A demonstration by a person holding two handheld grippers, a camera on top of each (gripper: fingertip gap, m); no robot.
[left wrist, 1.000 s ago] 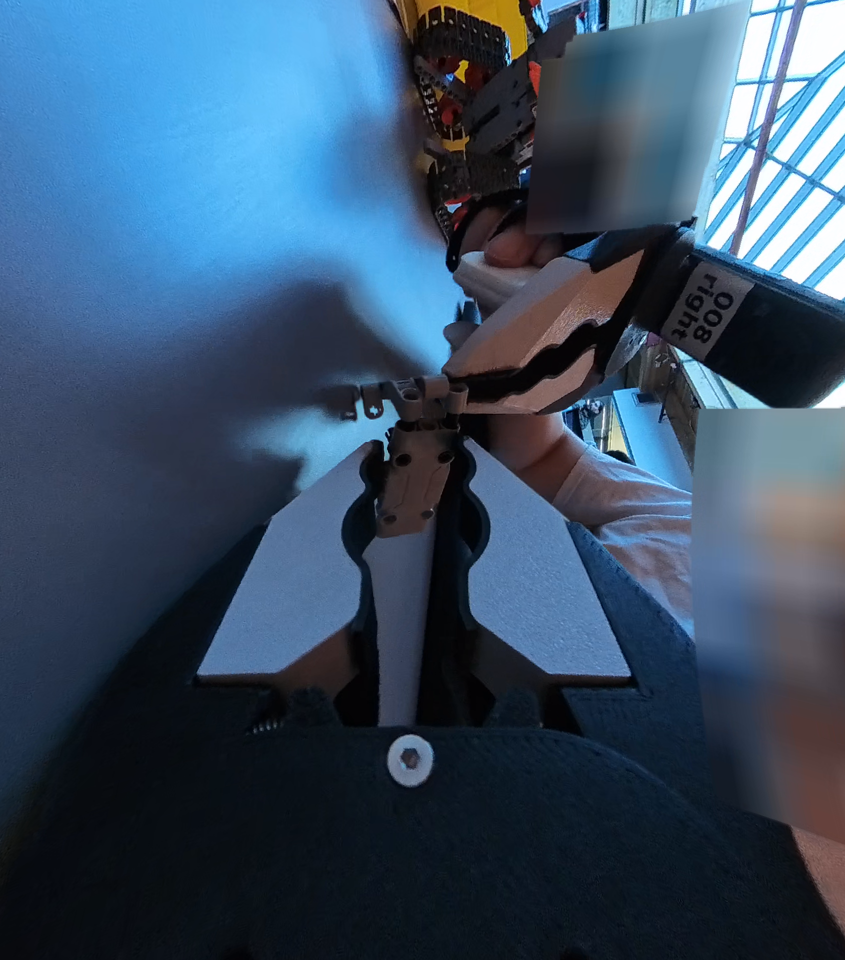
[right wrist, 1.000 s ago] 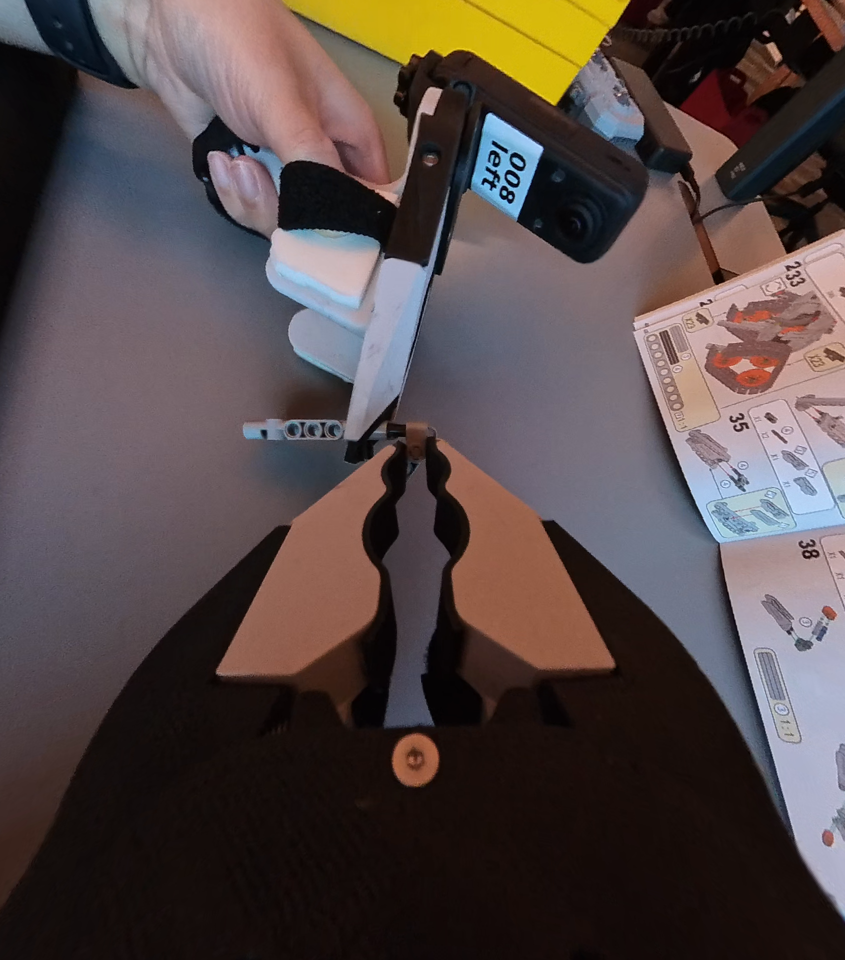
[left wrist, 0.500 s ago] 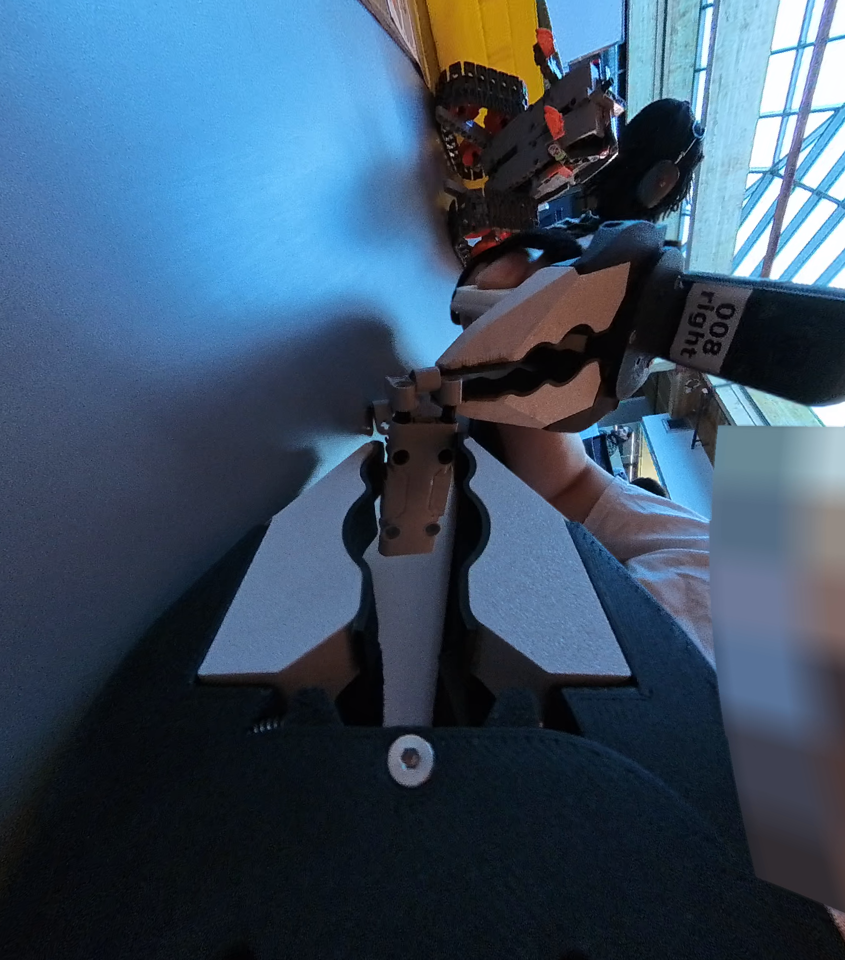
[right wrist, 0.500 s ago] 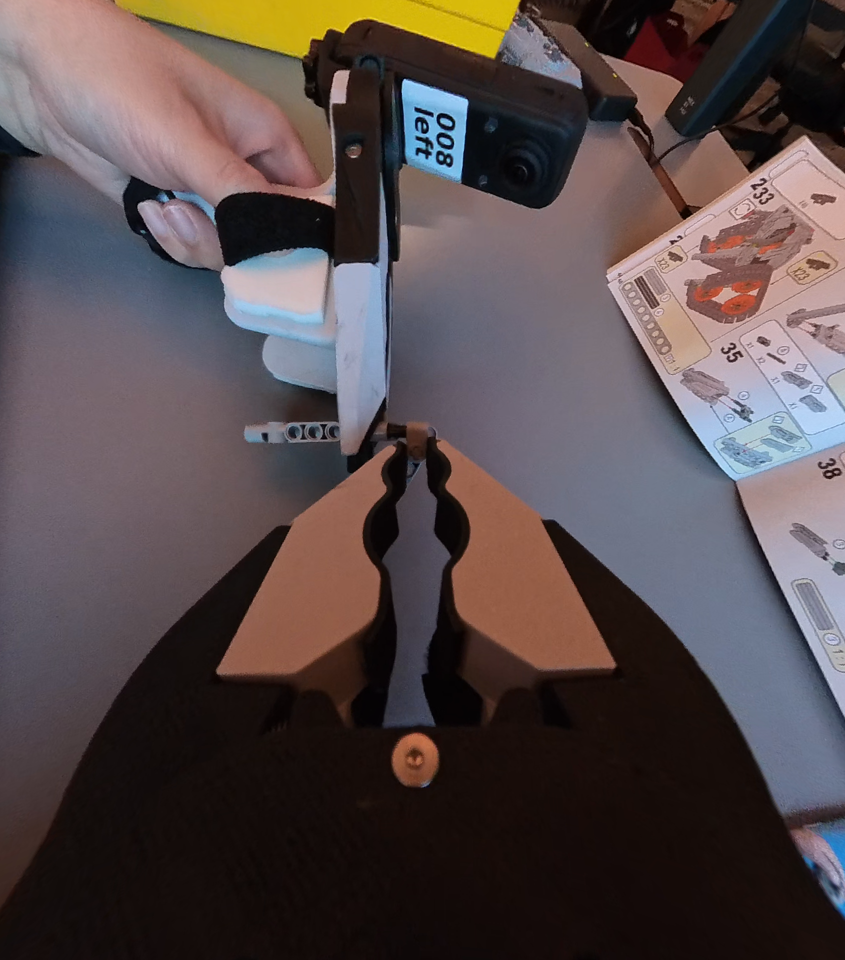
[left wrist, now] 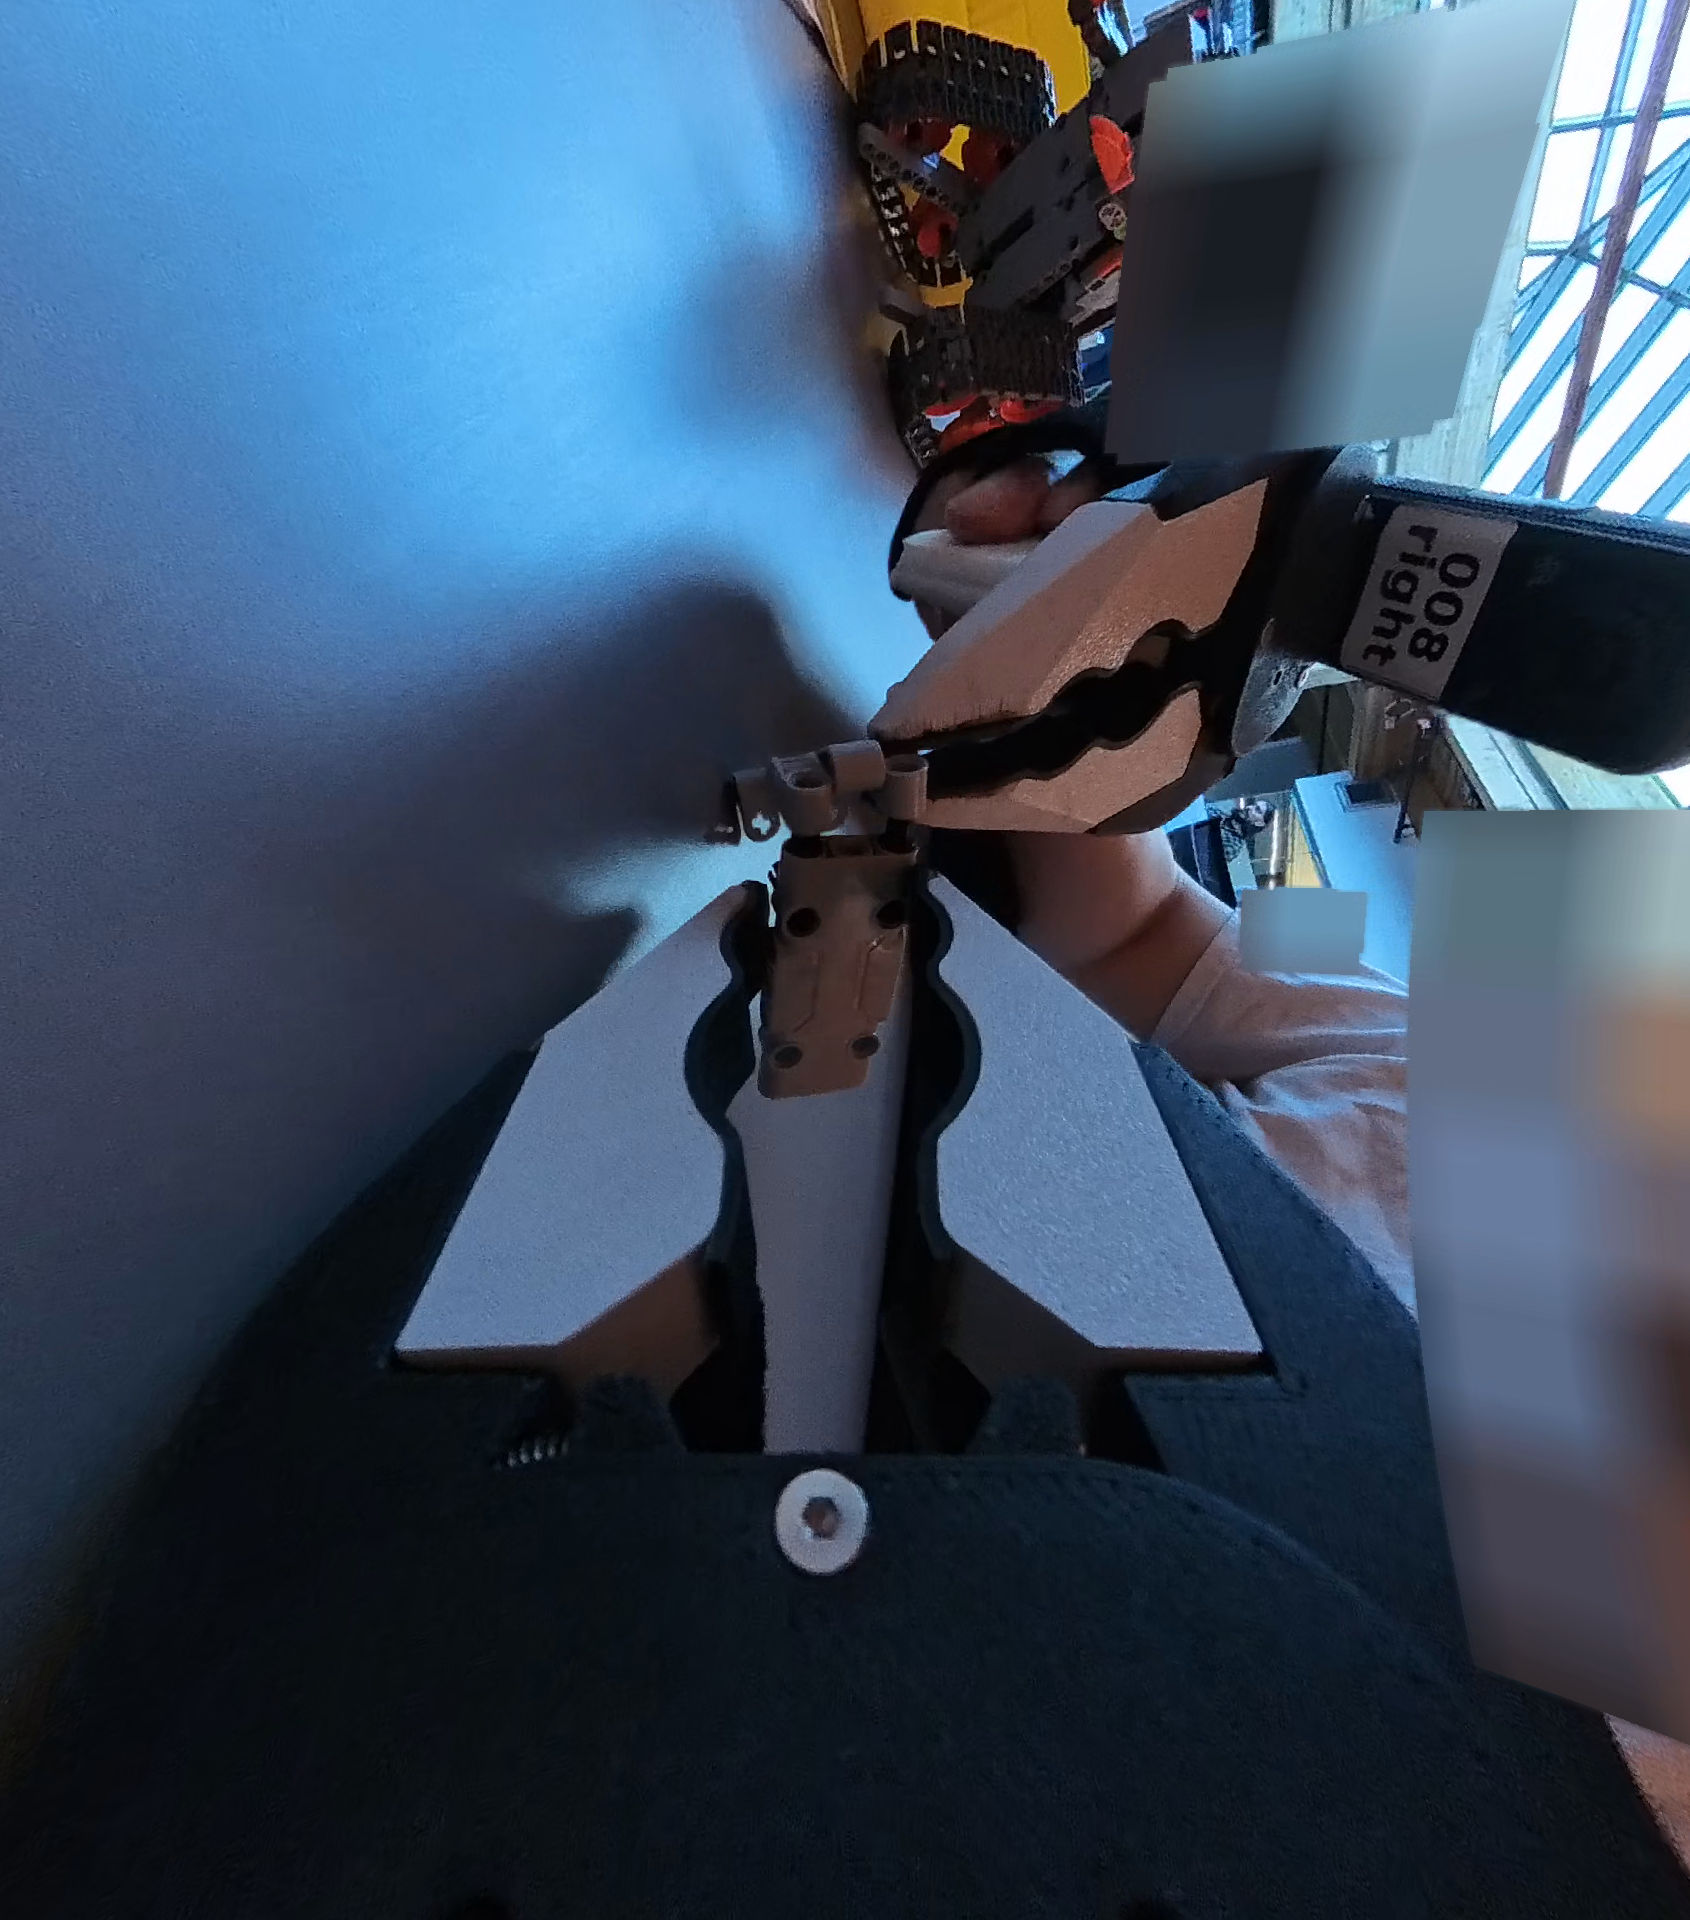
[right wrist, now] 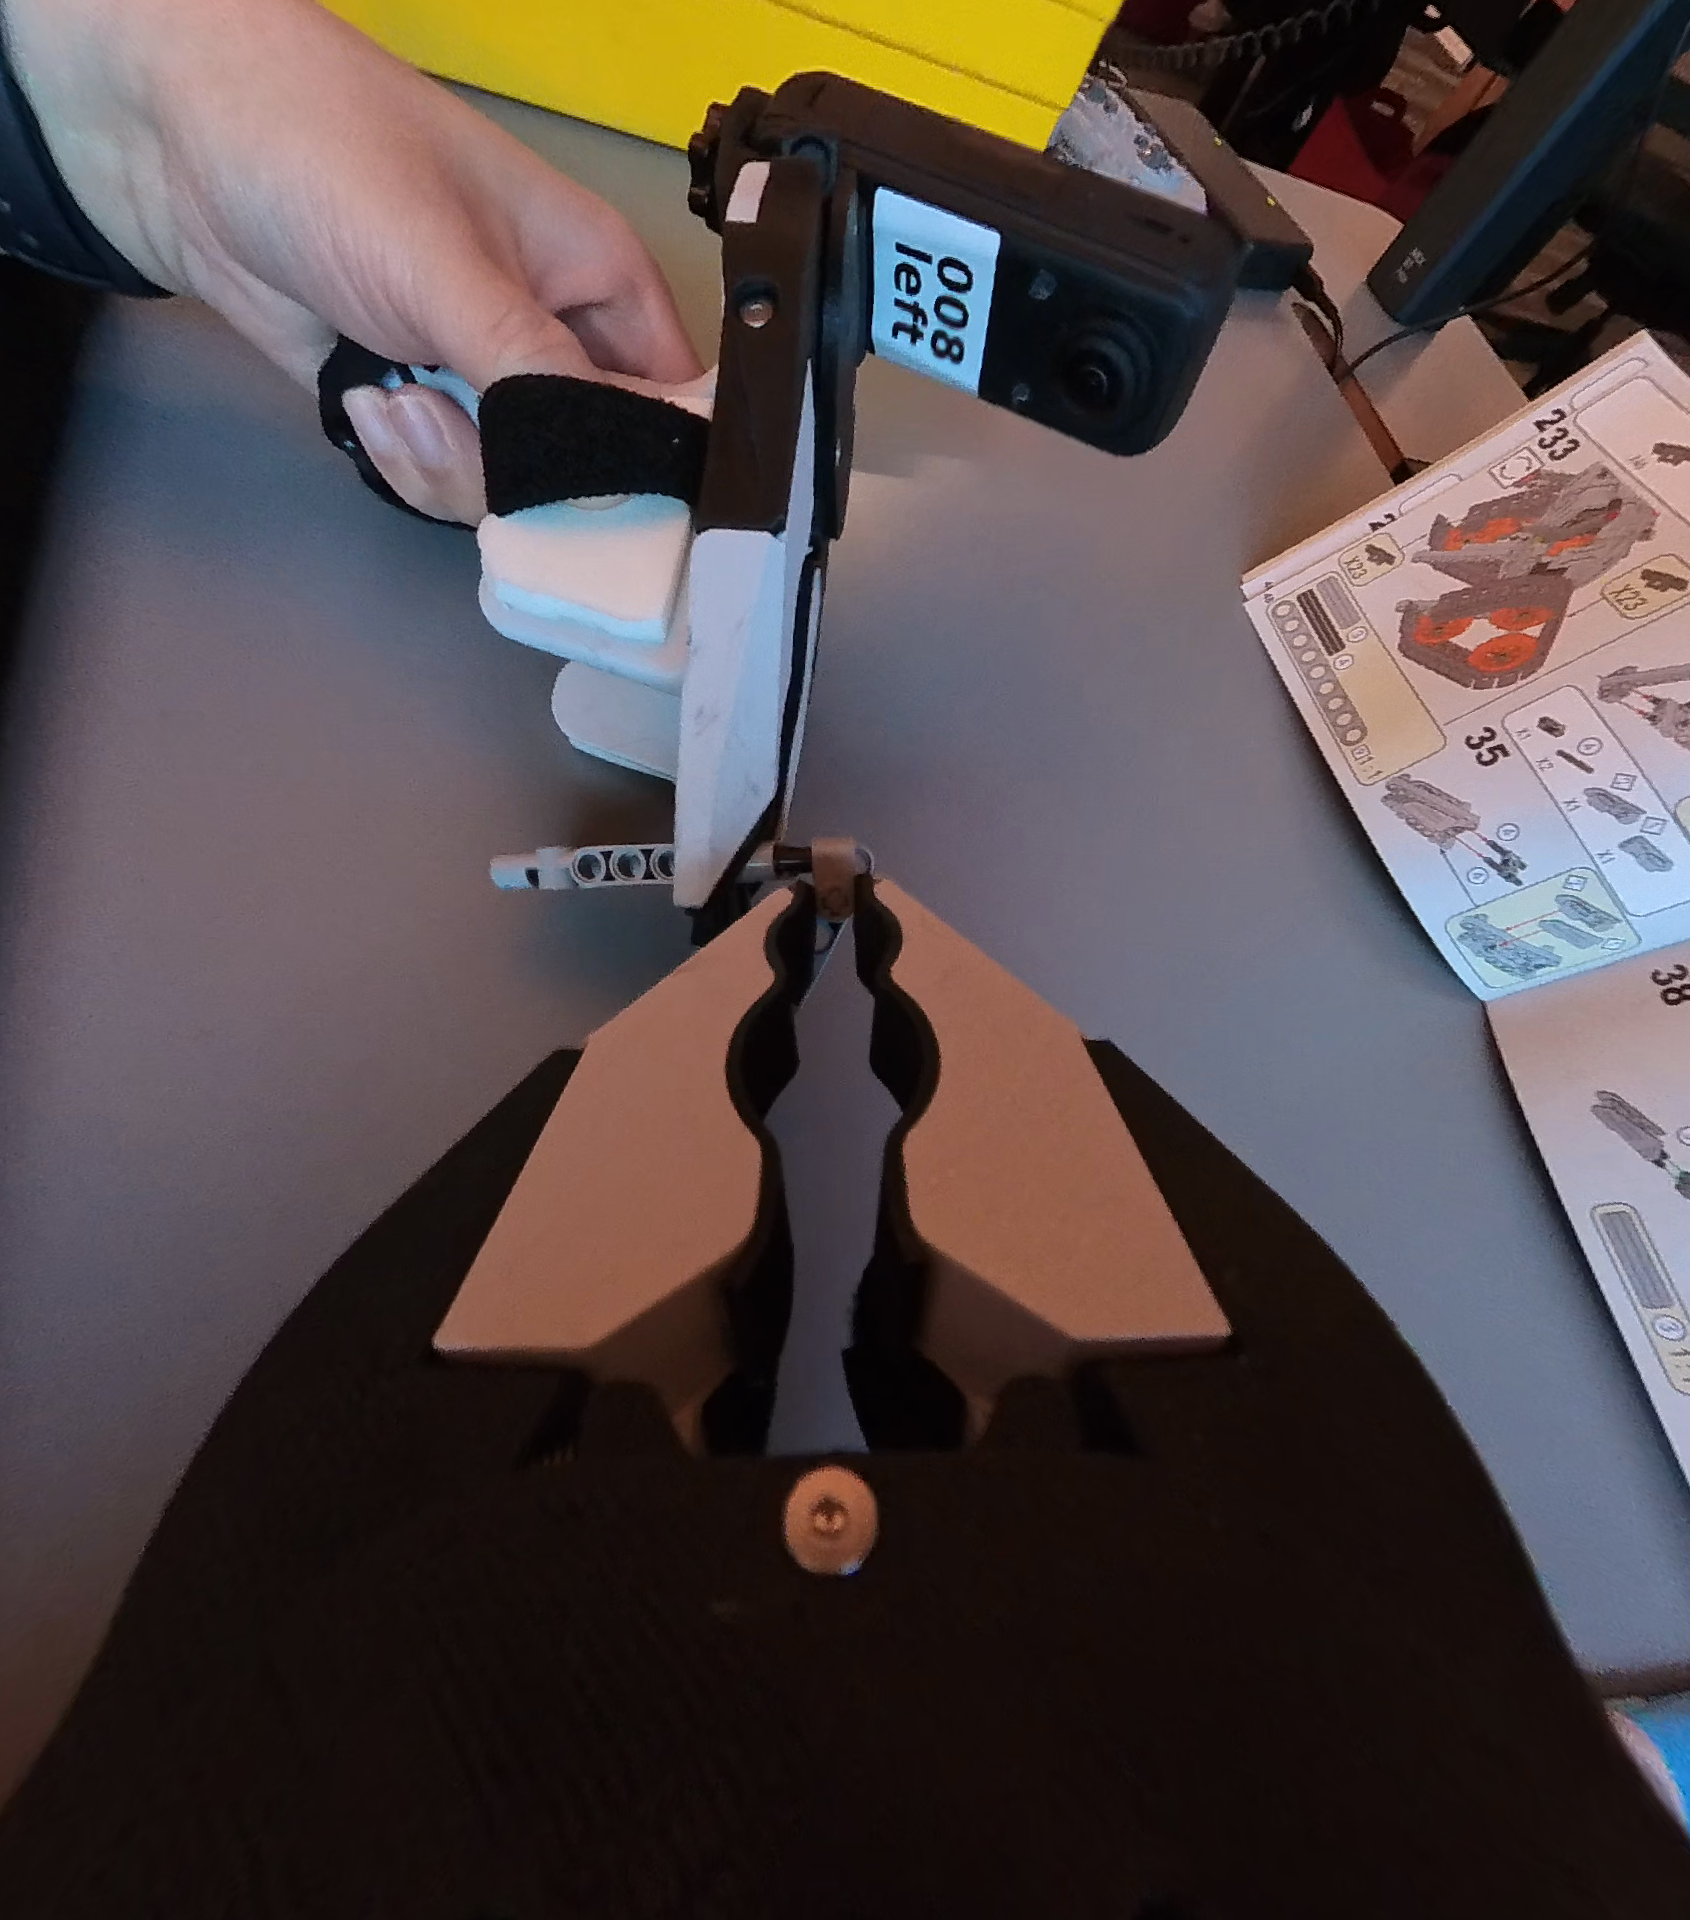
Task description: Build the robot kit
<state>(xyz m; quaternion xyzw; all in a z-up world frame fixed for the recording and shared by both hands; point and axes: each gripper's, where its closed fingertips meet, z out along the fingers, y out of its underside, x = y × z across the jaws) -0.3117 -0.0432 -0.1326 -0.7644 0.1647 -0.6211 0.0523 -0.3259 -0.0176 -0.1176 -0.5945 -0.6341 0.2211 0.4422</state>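
Left gripper (left wrist: 833,914) clamped on grey holed plastic beam assembly (left wrist: 825,982). Right gripper (right wrist: 828,906) pinching small grey connector (right wrist: 833,864) at beam end. Grips unchanged since a second ago; pair tilted slightly beside instruction booklet (right wrist: 1547,727).

Black tool (right wrist: 825,883) bodies, grey wavy-edged fingers (right wrist: 633,1143) (one silver screw each), apparently pale sleeve (left wrist: 1277,1039)

A small grey panel piece (left wrist: 825,992) with round holes at its corners sits upright at the middle of the left wrist frame, clamped between the left gripper (left wrist: 833,904) jaws. Touching its upper end, a grey holed beam (left wrist: 825,787) lies crosswise, its right end pinched by the right gripper (right wrist: 828,896) above the grey surface (right wrist: 249,935).
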